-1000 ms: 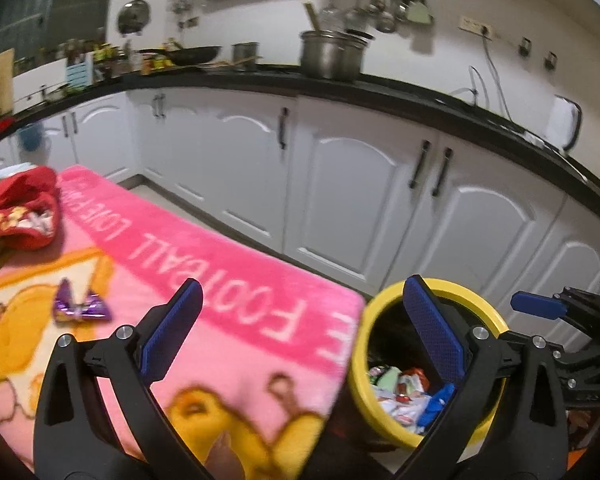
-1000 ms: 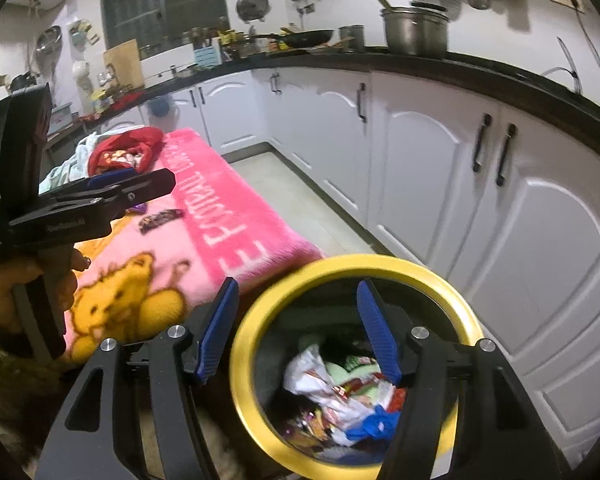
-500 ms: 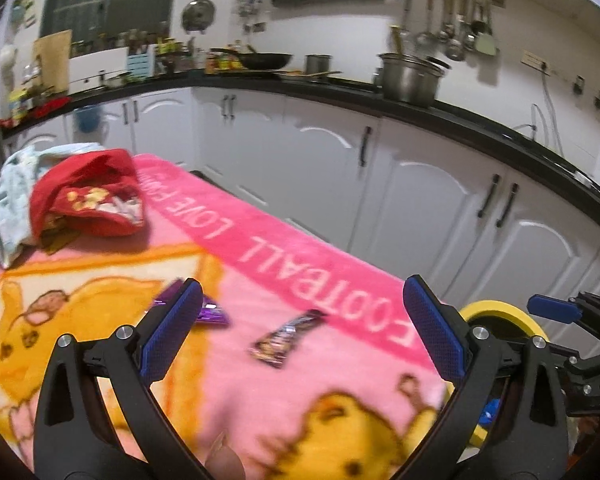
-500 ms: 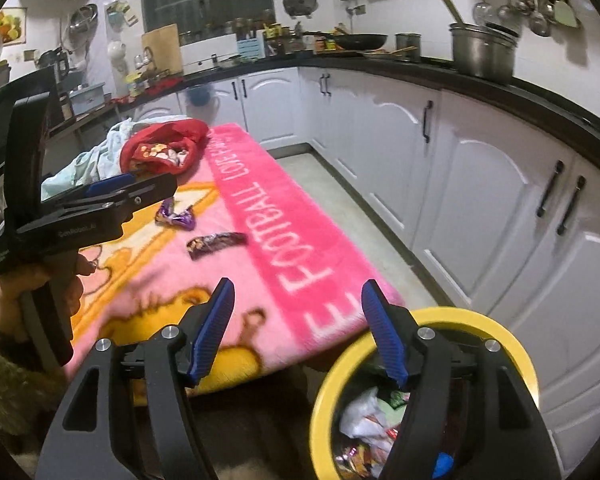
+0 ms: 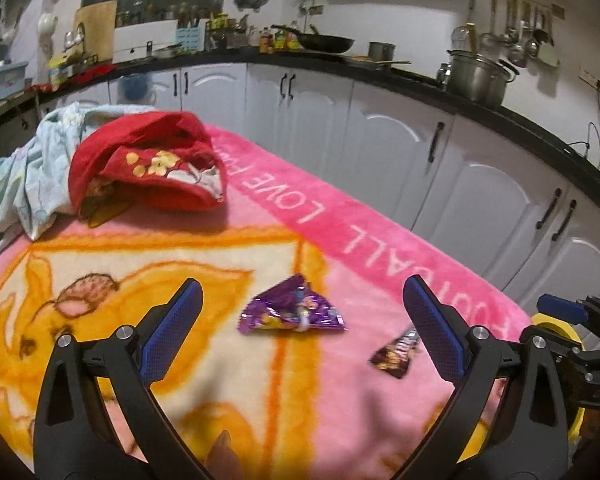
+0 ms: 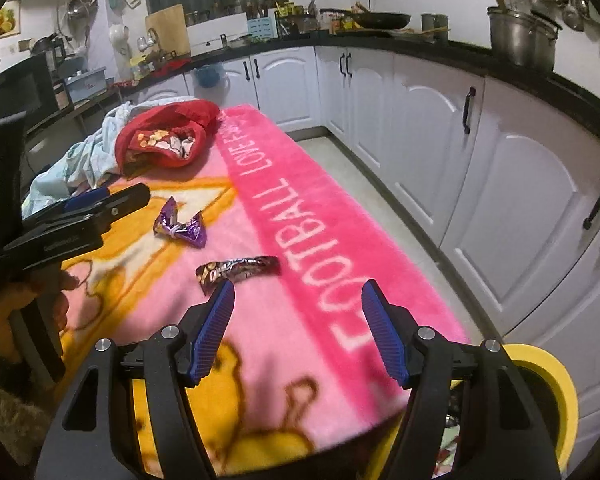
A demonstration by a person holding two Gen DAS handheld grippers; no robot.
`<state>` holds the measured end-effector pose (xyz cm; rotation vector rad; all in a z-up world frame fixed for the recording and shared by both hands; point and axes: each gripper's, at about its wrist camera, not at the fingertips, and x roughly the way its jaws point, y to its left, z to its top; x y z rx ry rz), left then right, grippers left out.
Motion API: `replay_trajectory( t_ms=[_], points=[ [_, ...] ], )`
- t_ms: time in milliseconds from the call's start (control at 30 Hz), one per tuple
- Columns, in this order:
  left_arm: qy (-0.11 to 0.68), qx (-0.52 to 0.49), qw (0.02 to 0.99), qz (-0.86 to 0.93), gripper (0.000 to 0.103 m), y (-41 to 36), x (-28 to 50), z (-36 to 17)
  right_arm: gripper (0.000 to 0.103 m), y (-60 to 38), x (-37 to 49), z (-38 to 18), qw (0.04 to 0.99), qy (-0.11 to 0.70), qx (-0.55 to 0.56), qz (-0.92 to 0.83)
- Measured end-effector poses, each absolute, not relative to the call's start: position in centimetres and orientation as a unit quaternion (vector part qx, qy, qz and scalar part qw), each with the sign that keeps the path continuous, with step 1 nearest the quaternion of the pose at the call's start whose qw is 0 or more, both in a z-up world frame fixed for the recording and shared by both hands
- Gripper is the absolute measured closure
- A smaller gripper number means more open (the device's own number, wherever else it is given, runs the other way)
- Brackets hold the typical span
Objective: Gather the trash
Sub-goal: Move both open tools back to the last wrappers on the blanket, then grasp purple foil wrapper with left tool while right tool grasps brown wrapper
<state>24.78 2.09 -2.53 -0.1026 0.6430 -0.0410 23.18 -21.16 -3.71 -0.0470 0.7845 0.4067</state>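
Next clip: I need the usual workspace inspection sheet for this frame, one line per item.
Surface: pink blanket with white lettering and yellow cartoon print covers the table.
Job's things: purple wrapper and dark wrapper lie apart on the blanket; yellow-rimmed bin stands past the table's near end.
Clutter: red cloth bunched against a pale cloth at the far end.
Grippers: left gripper open, empty, straddling the purple wrapper in its view; right gripper open, empty, just short of the dark wrapper.
Cables: cord hanging at the far wall.
Surroundings: white cabinets, black counter, steel pot.
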Motion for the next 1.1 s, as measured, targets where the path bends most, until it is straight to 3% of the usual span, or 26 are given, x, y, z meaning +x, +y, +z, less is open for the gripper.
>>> replay_trajectory(
  t_ms=[300, 467, 600, 767, 900, 967, 1100],
  points=[
    [0.359, -0.081, 0.929, -0.040, 0.012, 3.9, 27.8, -5.1, 0.040, -18.0, 26.8, -6.1, 0.892, 0.408, -0.018, 0.197],
    [0.383, -0.089, 0.918, -0.047, 0.022, 4.4, 29.3, -6.5, 0.040, -16.6, 28.1, -7.1, 0.884, 0.424, -0.008, 0.198],
    [0.404, -0.111, 0.906, -0.053, 0.036, 5.2, 30.2, -7.8, 0.040, -15.7, 28.8, -7.7, 0.879, 0.434, 0.004, 0.199],
    [0.416, -0.124, 0.899, -0.059, 0.066, 5.8, 30.4, -8.5, 0.050, -14.6, 29.7, -8.7, 0.870, 0.452, 0.009, 0.195],
    [0.416, -0.118, 0.899, -0.068, 0.070, 5.6, 30.1, -8.5, 0.057, -14.1, 29.5, -9.1, 0.870, 0.452, 0.003, 0.196],
    [0.416, -0.113, 0.900, -0.069, 0.071, 5.5, 29.9, -8.5, 0.066, -14.1, 29.3, -9.1, 0.871, 0.449, -0.001, 0.200],
    [0.416, -0.102, 0.901, -0.073, 0.072, 4.9, 29.4, -8.3, 0.070, -14.1, 28.7, -9.0, 0.869, 0.446, -0.008, 0.215]
  ],
)
